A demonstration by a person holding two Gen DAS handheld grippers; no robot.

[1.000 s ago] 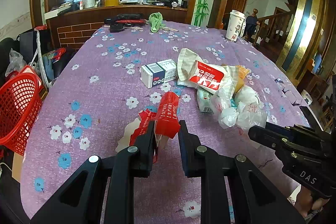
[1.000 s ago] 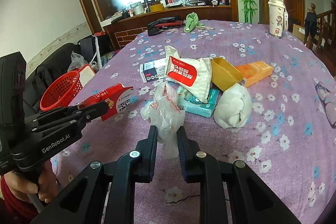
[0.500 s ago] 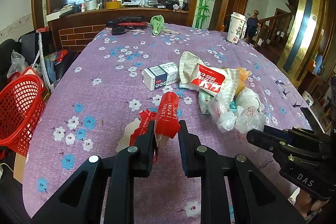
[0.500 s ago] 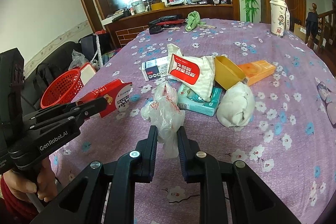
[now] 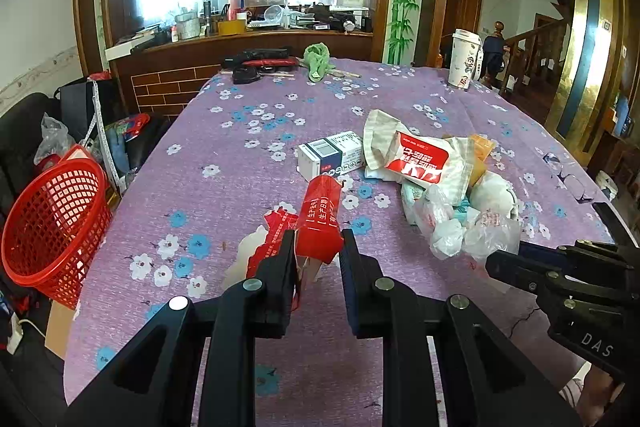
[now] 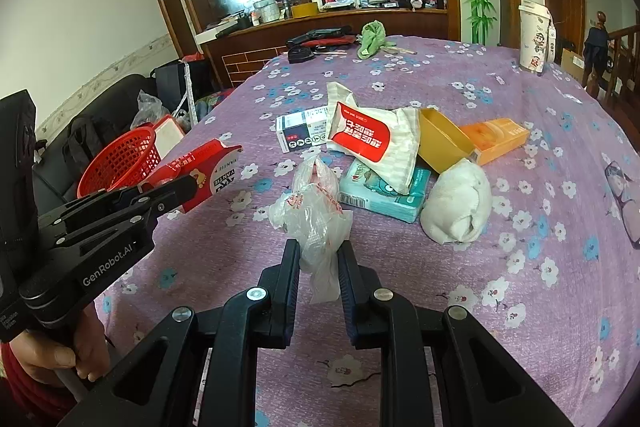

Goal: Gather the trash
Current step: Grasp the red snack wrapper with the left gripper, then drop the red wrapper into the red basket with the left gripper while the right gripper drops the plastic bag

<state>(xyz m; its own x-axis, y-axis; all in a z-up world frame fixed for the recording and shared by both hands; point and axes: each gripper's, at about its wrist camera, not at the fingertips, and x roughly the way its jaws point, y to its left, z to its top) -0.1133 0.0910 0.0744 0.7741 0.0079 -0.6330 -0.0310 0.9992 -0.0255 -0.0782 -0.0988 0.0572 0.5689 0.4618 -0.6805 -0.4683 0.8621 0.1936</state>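
Left wrist view: the left gripper (image 5: 318, 247) was clamped on a flattened red carton (image 5: 320, 213), fingers (image 5: 280, 259) pinching its near end. The carton's long axis ran straight out from the fingers, away from the camera, raised off the purple flowered table (image 5: 224, 187). The red basket (image 5: 52, 219) sat off the table's left edge, lower than the tabletop, open mouth tilted toward the table. So the likely drop target lay left of the held carton, well apart from it, with the left gripper the nearer one. The right gripper (image 5: 504, 263) came in from the right edge, closed on a clear plastic bag (image 5: 486, 237). The remaining pile lay beyond, right of centre: white-and-blue box (image 5: 330, 155), red-and-white wipes pack (image 5: 420, 157), white wad (image 5: 492, 193).

Right wrist view: the right gripper (image 6: 319, 251) was closed on the crumpled clear plastic bag (image 6: 316, 211), bag bunched upright between the fingers and hanging a tail below them, lifted clear of the table (image 6: 520, 267). The left gripper (image 6: 172, 193) showed at left, holding the red carton (image 6: 200, 171) pointing up-right. The red basket (image 6: 120, 159) lay behind and left of that gripper, on the far side of it from the bag. Judged: the bag had the longer way to go, leftward across the table edge, and the left gripper stood in that line. Also on the table: teal tissue pack (image 6: 384, 191), yellow tub (image 6: 444, 143), orange box (image 6: 496, 139), white rolled cloth (image 6: 458, 207).
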